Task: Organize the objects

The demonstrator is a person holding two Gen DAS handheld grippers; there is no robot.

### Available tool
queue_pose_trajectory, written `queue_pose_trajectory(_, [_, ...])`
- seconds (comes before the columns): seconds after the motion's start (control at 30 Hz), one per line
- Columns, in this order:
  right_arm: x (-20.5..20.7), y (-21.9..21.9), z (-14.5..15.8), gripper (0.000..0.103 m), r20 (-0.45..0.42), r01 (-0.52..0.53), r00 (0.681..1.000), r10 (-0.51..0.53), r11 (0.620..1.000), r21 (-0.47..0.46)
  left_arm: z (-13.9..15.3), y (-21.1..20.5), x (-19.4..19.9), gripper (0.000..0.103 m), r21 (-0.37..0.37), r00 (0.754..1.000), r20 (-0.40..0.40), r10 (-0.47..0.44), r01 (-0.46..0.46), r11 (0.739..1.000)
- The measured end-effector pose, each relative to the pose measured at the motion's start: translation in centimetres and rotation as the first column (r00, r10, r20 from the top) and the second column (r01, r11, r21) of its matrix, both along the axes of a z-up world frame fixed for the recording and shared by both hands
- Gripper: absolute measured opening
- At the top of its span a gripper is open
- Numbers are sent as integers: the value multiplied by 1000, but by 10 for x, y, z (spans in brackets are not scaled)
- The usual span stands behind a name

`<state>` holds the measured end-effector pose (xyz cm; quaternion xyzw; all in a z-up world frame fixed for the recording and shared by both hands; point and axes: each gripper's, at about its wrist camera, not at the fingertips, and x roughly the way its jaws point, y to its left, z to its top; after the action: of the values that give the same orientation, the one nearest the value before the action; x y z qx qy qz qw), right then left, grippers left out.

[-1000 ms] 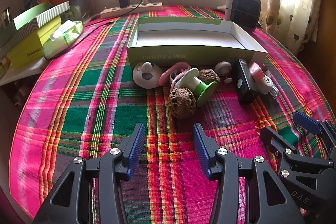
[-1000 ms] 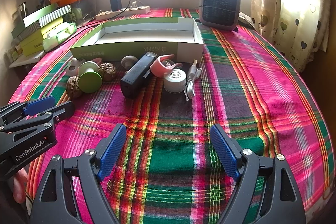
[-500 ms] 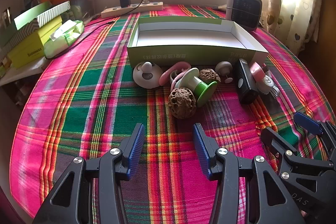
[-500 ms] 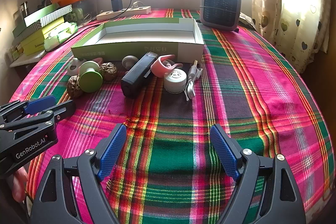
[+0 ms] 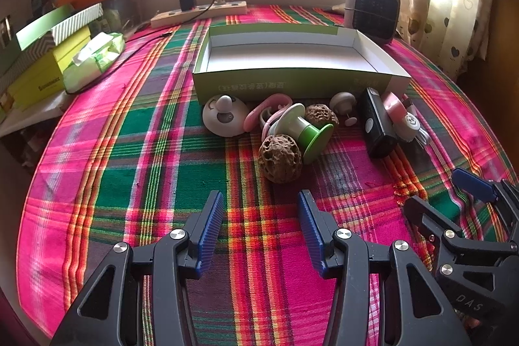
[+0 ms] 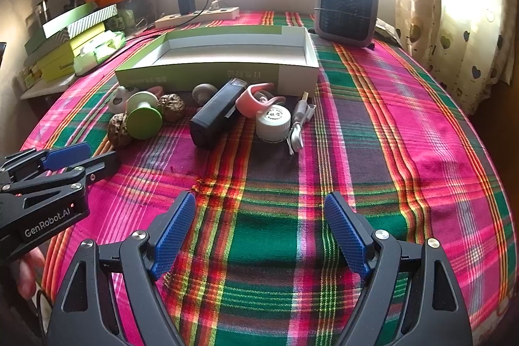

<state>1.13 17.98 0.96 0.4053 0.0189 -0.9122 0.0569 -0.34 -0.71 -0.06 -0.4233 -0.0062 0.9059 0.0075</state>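
Observation:
A shallow green-and-white box (image 5: pixel 292 80) (image 6: pixel 220 72) lies open and empty on the plaid cloth. In front of it sit two walnuts (image 5: pixel 280 162) (image 5: pixel 321 115), a green-and-white spool (image 5: pixel 305 132) (image 6: pixel 144 119), a white round piece (image 5: pixel 223 115), a pink ring (image 5: pixel 266 111), a small knob (image 5: pixel 343 101), a black device (image 6: pixel 217 115), a pink band (image 6: pixel 256 99), a white cap (image 6: pixel 273 122) and a coiled cable (image 6: pixel 300 124). My left gripper (image 5: pixel 259 206) (image 6: pixel 94 156) is open just short of the nearer walnut. My right gripper (image 6: pixel 259 211) (image 5: pixel 438 193) is open, well short of the cap.
A small grey heater (image 6: pixel 347 12) stands behind the box on the right. A power strip (image 6: pixel 198 15) with a charger lies at the back. Stacked green boxes (image 6: pixel 65 41) and a tissue pack (image 5: pixel 94 60) sit at the left edge. A curtain (image 6: pixel 454 5) hangs to the right.
Both views have shifted only slightly. No object has moved, and both grippers stay open and empty.

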Motion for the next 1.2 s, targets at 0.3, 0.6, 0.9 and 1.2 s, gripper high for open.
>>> queue_pose_trajectory(0.3, [-8,24,4,82,0,48,999,-48,999,-20,3,-7,-3,46,65,999,2,-36,35,997])
queue_pose_trajectory(0.6, [-33,43,11,76,1,98,995,-98,995,10,4,-9,-12,46,89,998,4,-67,66,994])
queue_pose_trajectory(0.9, [-49,37,7,67,45,34,998,-35,999,27,3,-8,-23,46,78,994,21,-103,101,992])
queue_pose_trajectory(1.2, [-60,35,4,49,74,-10,997,7,999,32,5,-8,-29,46,76,993,16,-115,113,991])
